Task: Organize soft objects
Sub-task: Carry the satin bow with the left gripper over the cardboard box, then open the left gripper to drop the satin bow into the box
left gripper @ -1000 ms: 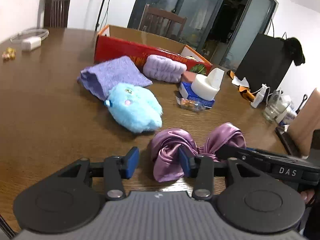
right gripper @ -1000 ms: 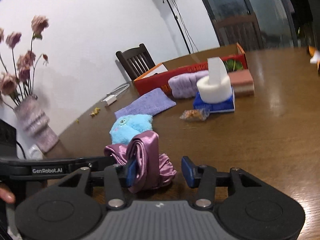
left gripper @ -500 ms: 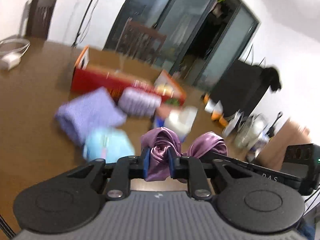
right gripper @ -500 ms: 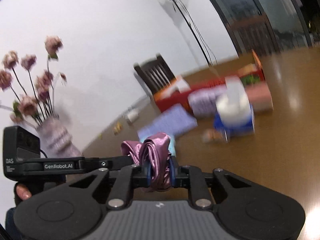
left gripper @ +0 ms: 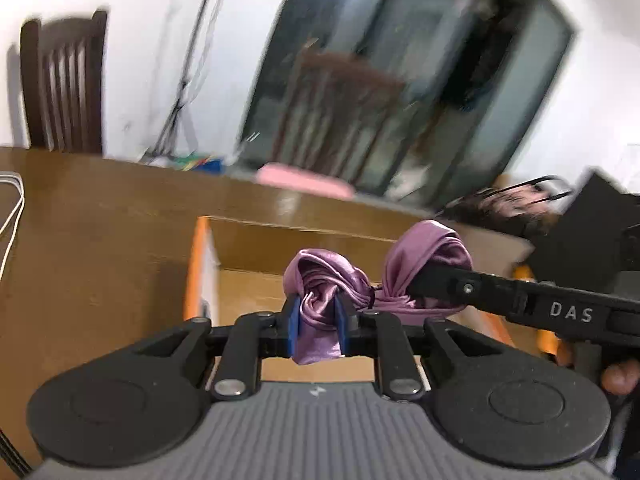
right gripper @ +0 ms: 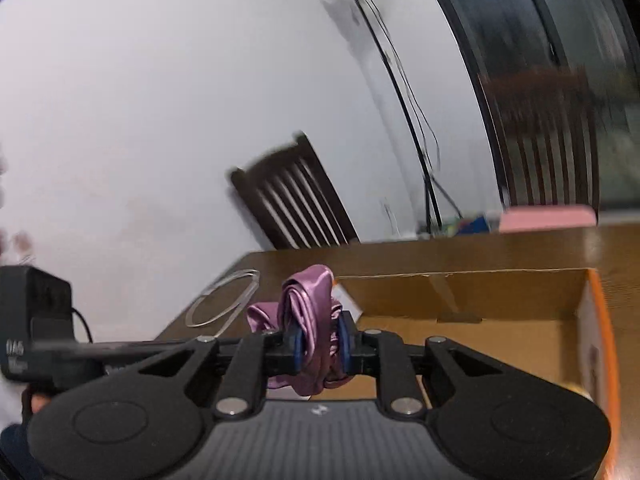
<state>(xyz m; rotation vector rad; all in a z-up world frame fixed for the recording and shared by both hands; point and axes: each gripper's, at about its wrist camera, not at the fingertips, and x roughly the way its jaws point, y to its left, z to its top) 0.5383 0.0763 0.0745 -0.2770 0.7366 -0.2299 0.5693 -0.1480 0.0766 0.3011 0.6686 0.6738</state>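
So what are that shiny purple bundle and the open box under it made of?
The purple bundle looks like satin or silk fabric: glossy highlights, soft crumpled folds. The box looks like cardboard: matte brown inside, a ragged top edge, printed orange outside.

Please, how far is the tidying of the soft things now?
In hand: both grippers, left and right, are clamped on the shiny purple satin cloth, held above the open cardboard box. Left: releasing it inside. No soft item shows in the visible part of the box.
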